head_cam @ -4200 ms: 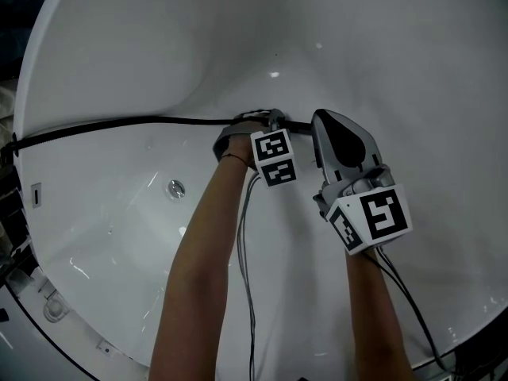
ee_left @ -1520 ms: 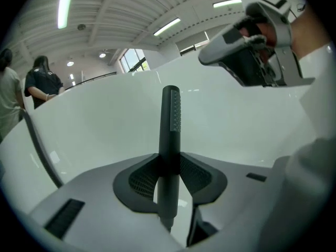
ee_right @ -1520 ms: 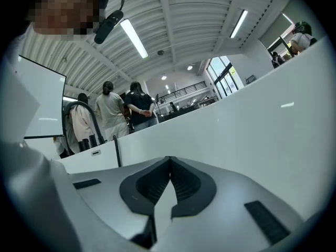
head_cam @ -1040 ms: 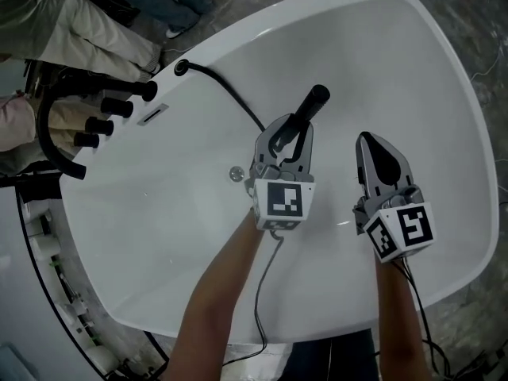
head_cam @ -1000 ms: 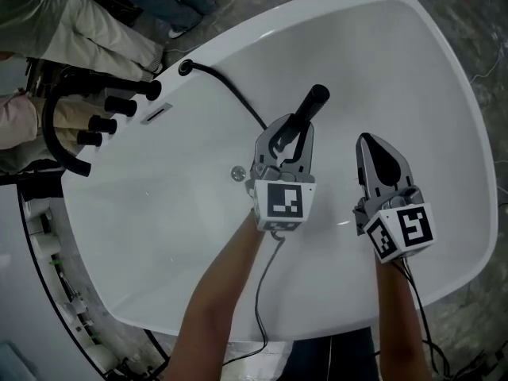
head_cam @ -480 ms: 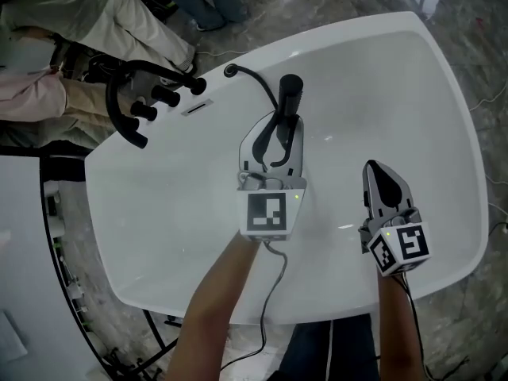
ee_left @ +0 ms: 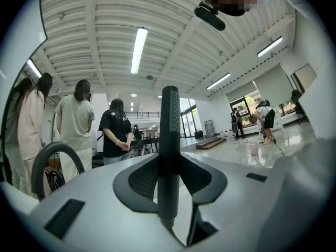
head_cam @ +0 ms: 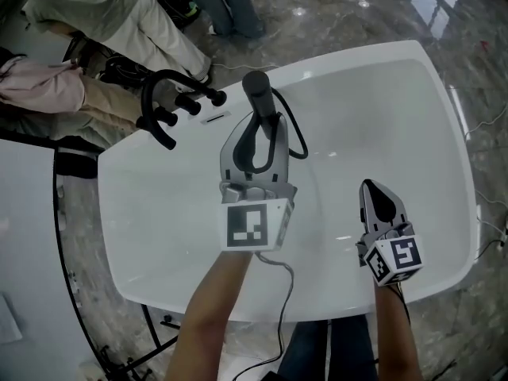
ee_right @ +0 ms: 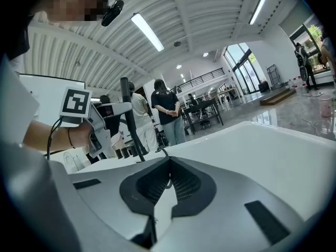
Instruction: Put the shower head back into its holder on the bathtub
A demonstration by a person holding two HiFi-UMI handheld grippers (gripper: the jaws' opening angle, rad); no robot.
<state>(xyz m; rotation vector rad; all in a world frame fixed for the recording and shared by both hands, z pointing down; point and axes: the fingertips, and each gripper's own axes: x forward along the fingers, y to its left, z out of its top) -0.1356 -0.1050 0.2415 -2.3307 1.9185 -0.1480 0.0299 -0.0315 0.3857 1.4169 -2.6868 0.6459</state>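
- Shower head (head_cam: 255, 86): a black rod held upright in the left gripper (head_cam: 259, 129). In the head view it shows over the far-left part of the white bathtub (head_cam: 381, 94), just right of the tub's black fittings and not in any holder.
- People (head_cam: 135, 14) stand beyond the tub's left end on the grey marble floor (head_cam: 333, 6); only their legs and clothing show from above.
- Black arched tap (head_cam: 155, 101) rises at the tub's left rim, with a row of black knobs (head_cam: 190, 105) beside it.
- Left gripper's own view shows its two jaws pressed against either side of the shower head's stem (ee_left: 169, 119), which stands straight up between them.
- Black hose (head_cam: 300, 137) loops out to the right of the shower head and curves back behind the left gripper; its far end cannot be made out.
- Right gripper (head_cam: 370, 189) is over the tub's near right side, well apart from the shower head. Its jaw tips are together with nothing between them, and its own view looks across the tub's rim at the left gripper (ee_right: 107, 122) and the rod.
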